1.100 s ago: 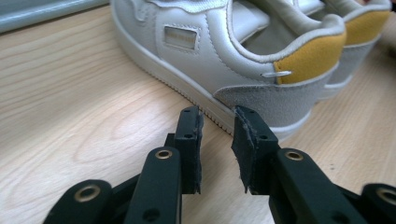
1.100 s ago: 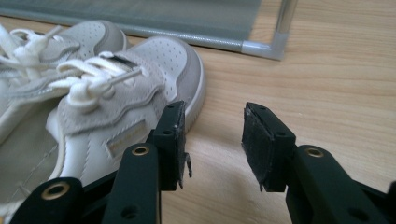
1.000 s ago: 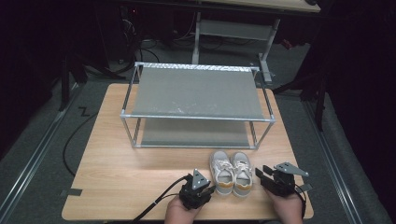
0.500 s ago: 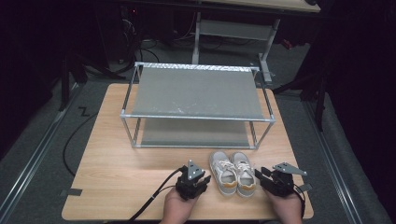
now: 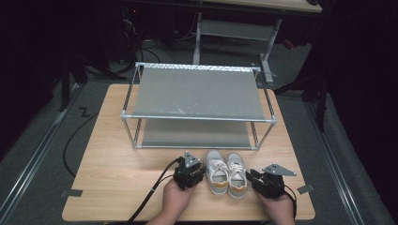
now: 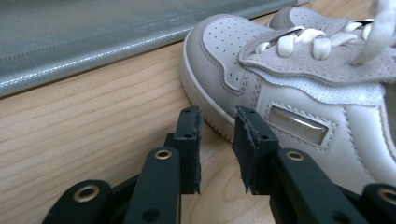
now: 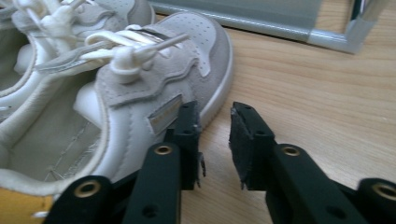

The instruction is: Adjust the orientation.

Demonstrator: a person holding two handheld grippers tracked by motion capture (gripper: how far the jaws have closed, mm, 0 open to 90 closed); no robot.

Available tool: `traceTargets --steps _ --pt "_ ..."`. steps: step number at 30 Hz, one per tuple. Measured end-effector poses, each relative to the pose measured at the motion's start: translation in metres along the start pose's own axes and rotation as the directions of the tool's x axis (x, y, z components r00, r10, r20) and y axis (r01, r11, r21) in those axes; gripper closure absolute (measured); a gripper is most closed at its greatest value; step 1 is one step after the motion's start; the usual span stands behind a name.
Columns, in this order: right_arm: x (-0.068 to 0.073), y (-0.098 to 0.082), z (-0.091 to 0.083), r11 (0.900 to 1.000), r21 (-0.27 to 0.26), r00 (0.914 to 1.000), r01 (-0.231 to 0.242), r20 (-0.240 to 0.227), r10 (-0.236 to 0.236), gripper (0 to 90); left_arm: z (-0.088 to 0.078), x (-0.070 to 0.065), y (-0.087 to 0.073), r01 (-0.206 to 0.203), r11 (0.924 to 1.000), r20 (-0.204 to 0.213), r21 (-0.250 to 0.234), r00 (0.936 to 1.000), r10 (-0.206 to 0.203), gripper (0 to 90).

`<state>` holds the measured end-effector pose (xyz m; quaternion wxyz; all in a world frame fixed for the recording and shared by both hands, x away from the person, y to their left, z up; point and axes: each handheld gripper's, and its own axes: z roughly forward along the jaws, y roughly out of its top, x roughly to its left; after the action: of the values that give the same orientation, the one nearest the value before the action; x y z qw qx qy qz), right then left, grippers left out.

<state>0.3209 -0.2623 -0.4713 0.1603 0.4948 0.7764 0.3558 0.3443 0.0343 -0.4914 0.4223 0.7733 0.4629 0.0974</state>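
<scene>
Sneakers (image 5: 226,172) sit as a pair just in front of the shoe rack (image 5: 197,105), toes pointing at it, between my tongs. Left gripper (image 5: 199,171) nearly touches its shoe, right gripper (image 5: 251,177) has been closing; both jaws apart, nothing clamped. Side tag (image 6: 300,125) unreadable

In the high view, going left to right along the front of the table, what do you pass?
Left tool → left shoe → right shoe → right tool.
</scene>
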Motion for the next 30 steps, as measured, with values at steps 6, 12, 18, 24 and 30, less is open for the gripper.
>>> traceTargets --steps 6,12,18,24,30 --pt "0.000 -0.006 -0.021 0.999 -0.049 0.9997 -0.011 0.023 0.012 55.7 -0.004 0.002 -0.002 -0.056 0.9983 -0.004 0.020 0.9984 0.056 66.6" --pt "0.017 -0.026 -0.050 0.998 -0.061 0.9998 0.016 0.014 -0.015 46.1 -0.010 0.011 0.002 -0.059 0.9982 -0.012 -0.002 0.9982 0.059 64.5" --pt "0.037 -0.036 -0.056 0.998 -0.036 0.9985 0.053 -0.013 -0.054 43.6 0.008 0.018 0.014 -0.070 0.9976 -0.052 0.004 0.9962 0.070 66.3" --pt "0.053 -0.039 -0.040 0.994 0.020 0.9922 0.109 -0.062 -0.108 44.5 0.018 0.015 0.020 -0.069 0.9976 -0.048 0.003 0.9965 0.069 73.3" --pt "0.053 -0.034 -0.032 0.992 0.019 0.9904 0.127 -0.058 -0.125 44.1 0.019 0.012 0.020 -0.071 0.9974 -0.053 0.003 0.9960 0.072 75.0"
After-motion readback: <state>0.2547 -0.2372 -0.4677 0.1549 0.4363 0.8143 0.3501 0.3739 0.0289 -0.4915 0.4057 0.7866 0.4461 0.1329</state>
